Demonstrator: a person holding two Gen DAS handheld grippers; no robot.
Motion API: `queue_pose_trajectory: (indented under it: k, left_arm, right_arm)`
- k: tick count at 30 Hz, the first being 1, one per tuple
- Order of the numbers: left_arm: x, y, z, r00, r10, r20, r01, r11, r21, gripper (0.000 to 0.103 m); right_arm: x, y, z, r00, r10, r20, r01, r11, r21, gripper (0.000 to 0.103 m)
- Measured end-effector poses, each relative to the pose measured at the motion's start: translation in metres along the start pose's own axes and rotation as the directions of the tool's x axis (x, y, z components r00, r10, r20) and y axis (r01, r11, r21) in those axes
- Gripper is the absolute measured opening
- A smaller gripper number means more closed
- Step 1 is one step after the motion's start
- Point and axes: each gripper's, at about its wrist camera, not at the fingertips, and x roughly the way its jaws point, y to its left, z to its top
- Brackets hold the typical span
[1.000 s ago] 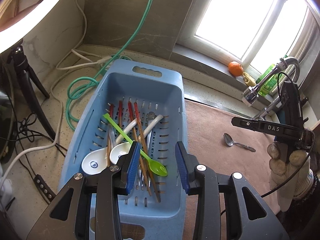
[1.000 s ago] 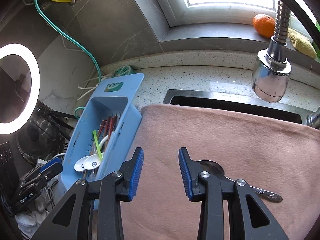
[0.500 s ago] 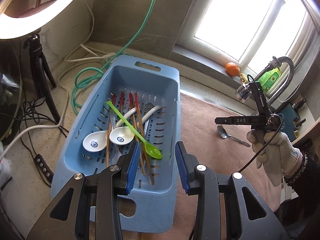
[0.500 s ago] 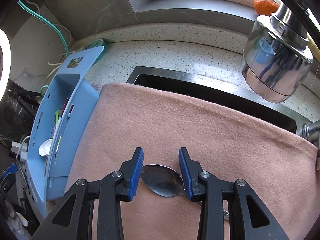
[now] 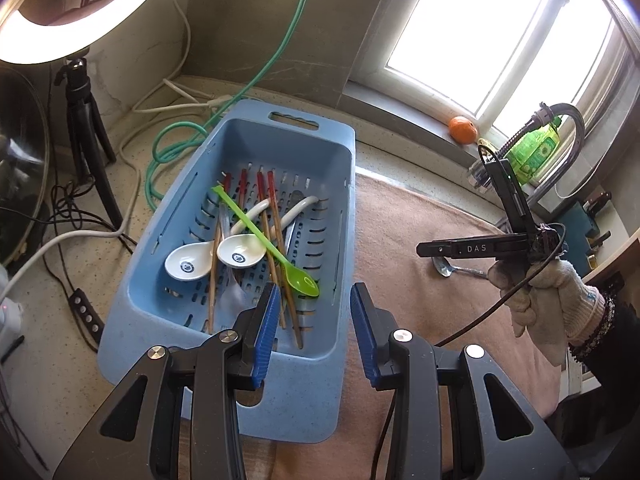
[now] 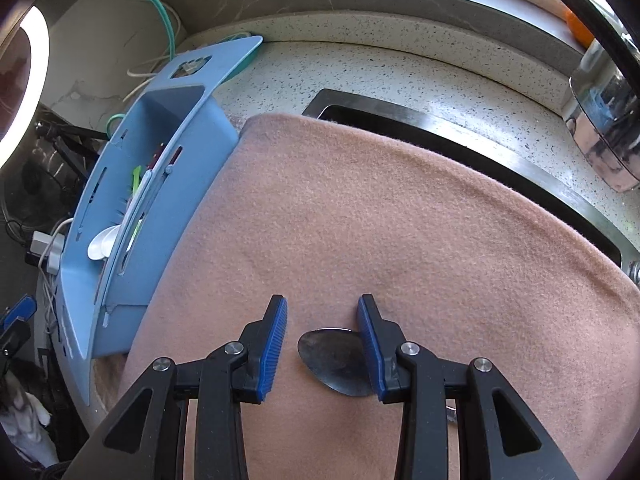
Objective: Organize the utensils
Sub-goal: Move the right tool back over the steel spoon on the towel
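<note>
right tongs straddling a spoon bowl on the cloth

right tongs (image 6: pixel 322 344) lowered over the pink fleece cloth (image 6: pixel 400 208), blue pads partly apart with the bowl of the small steel spoon (image 6: pixel 334 362) lying between them. spoon bowl close against the right pad, clear of the left; not yet clamped. handle hidden under the right finger.

left tongs (image 5: pixel 314 332) hanging above the near end of the perforated blue plastic basket (image 5: pixel 344 216), pads partly apart, nothing between them. just beyond the tips, inside the basket: two white ceramic soup spoons (image 5: pixel 214 262), a lime-green plastic spoon (image 5: pixel 276 246) laid diagonally across them, and several red-tipped wooden chopsticks (image 5: pixel 272 232).

off to the right of the left tongs, a white-gloved hand (image 5: pixel 548 292) on the other gripper's handle. basket resting on the speckled stone desk (image 6: pixel 400 68), touching the cloth's left edge.
</note>
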Motion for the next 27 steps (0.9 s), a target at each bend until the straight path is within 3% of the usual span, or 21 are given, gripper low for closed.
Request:
queue_pose_trajectory:
  k: [9, 16, 19, 23, 27]
  left_arm:
    - [0.01, -0.027, -0.001, 0.999, -0.043, -0.032, 0.045, 0.996, 0.072, 0.035]
    - [0.025, -0.06, 0.003, 0.994, -0.085, -0.071, 0.095, 0.984, 0.148, 0.035]
    - [0.034, -0.08, 0.003, 0.989, -0.106, -0.099, 0.123, 0.974, 0.189, 0.035]
    - [0.048, -0.108, -0.001, 0.981, -0.129, -0.147, 0.162, 0.957, 0.241, 0.035]
    - [0.055, -0.135, -0.016, 0.968, -0.158, -0.197, 0.211, 0.935, 0.287, 0.035]
  right_arm:
    - [-0.005, 0.007, -0.045, 0.993, 0.099, -0.061, -0.101, 0.994, -0.039, 0.033]
    - [-0.021, -0.013, -0.089, 0.988, 0.142, -0.068, -0.141, 0.99, 0.008, 0.033]
    - [-0.034, -0.024, -0.105, 0.988, 0.149, -0.034, -0.148, 0.988, 0.041, 0.033]
    - [-0.062, -0.041, -0.125, 0.973, 0.225, 0.055, -0.23, 0.969, 0.091, 0.033]
    - [-0.086, -0.055, -0.14, 0.967, 0.228, 0.114, -0.242, 0.962, 0.127, 0.033]
